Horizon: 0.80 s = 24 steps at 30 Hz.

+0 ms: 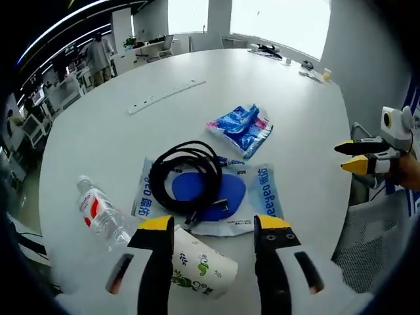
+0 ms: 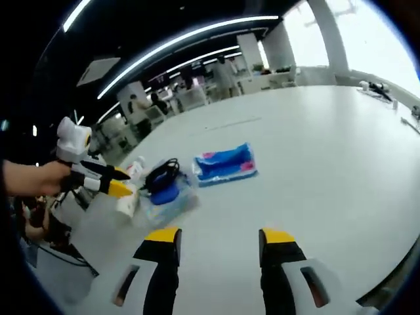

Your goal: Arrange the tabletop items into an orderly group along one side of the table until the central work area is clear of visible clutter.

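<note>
On the round white table (image 1: pixel 289 118) a coiled black cable (image 1: pixel 187 174) lies on a blue oval pad (image 1: pixel 230 193), which rests on a blue-and-white plastic packet (image 1: pixel 266 193). A paper cup (image 1: pixel 200 266) with green leaf print lies on its side between the jaws of my open left gripper (image 1: pixel 214 226). A clear water bottle (image 1: pixel 102 213) lies to the left. A blue tissue packet (image 1: pixel 241 128) sits further out. My right gripper (image 2: pixel 220 237) is open over bare table, facing the tissue packet (image 2: pixel 225 164) and the cable (image 2: pixel 163 174).
A long white strip (image 1: pixel 166 96) lies further up the table. Small items (image 1: pixel 308 65) sit at the far edge by the window. A mesh chair (image 1: pixel 374 243) stands at the table's right edge. Desks and people fill the room behind.
</note>
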### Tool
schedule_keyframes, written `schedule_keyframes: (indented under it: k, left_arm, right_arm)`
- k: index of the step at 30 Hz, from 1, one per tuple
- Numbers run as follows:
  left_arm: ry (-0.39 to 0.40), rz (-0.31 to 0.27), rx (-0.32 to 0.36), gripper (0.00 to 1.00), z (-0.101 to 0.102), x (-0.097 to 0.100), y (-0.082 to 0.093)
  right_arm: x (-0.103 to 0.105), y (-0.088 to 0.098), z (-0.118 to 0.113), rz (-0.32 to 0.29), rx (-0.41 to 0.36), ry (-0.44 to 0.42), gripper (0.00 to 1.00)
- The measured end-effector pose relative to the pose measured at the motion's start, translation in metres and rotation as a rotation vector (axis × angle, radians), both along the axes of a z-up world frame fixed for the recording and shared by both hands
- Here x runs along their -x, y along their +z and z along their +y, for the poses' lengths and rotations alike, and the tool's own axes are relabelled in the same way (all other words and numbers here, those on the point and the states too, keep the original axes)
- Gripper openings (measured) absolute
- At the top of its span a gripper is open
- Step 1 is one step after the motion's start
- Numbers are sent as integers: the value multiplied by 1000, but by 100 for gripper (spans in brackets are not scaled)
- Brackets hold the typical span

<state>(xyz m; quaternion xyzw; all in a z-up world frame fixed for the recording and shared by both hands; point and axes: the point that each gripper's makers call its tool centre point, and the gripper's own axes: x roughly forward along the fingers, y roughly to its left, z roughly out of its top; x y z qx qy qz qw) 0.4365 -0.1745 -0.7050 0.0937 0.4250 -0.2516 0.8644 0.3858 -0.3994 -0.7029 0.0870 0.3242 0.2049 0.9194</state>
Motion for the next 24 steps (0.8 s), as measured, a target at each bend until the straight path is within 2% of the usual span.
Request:
schedule_keyframes:
  k: [16,24]
  left_arm:
    - [5,-32,28,51,16,16,1]
    - [37,-40,51,51,22,20,2]
  right_arm:
    - [8,-4,9,-31,93,70,47]
    - [9,-7,10,-35,121,98,46]
